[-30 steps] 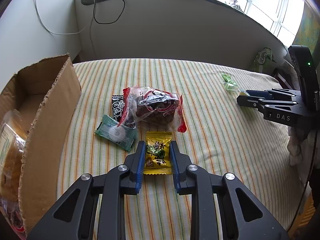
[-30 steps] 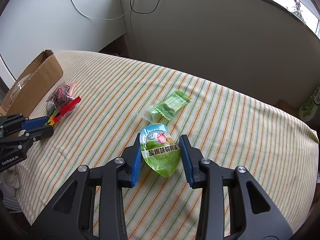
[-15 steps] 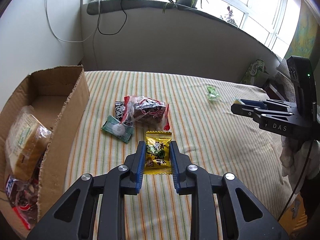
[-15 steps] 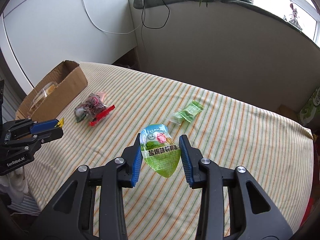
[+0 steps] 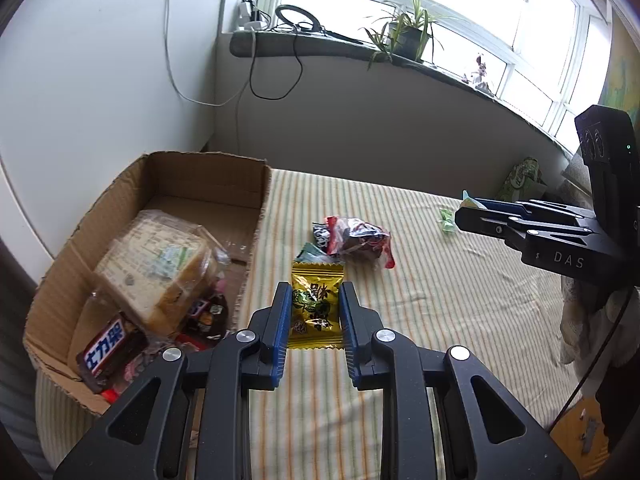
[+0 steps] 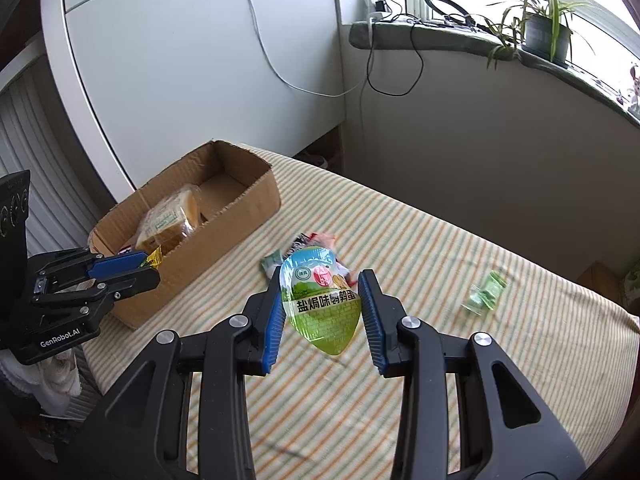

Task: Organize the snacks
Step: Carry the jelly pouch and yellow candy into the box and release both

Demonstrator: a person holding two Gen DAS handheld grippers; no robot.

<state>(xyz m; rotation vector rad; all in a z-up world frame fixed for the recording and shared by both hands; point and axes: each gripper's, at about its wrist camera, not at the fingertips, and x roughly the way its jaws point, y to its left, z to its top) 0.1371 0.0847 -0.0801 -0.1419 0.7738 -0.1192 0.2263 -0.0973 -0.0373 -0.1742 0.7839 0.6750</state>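
Observation:
My left gripper (image 5: pixel 314 292) is shut on a yellow candy packet (image 5: pixel 316 310), held above the striped table just right of the cardboard box (image 5: pixel 256 196). In the right wrist view that same gripper (image 6: pixel 150 266) hangs by the box's near wall (image 6: pixel 224 236). My right gripper (image 6: pixel 322 280) is shut on a green egg-shaped pouch (image 6: pixel 322 304), lifted over the table. On the cloth lie a red-wrapped snack bundle (image 5: pixel 358 236) with a small teal packet (image 5: pixel 308 252) beside it, and a green candy (image 6: pixel 484 292) off to the right.
The box holds a wrapped sponge cake (image 5: pixel 160 264), a chocolate bar (image 5: pixel 106 348) and other snacks. A wall (image 5: pixel 100 80) with cables stands behind the box. A windowsill with a potted plant (image 6: pixel 544 32) runs along the back. The table edge (image 6: pixel 92 360) drops at the left.
Both grippers have risen and drawn back with their packets, away from the snacks on the cloth. The box's inside has come into the left view.

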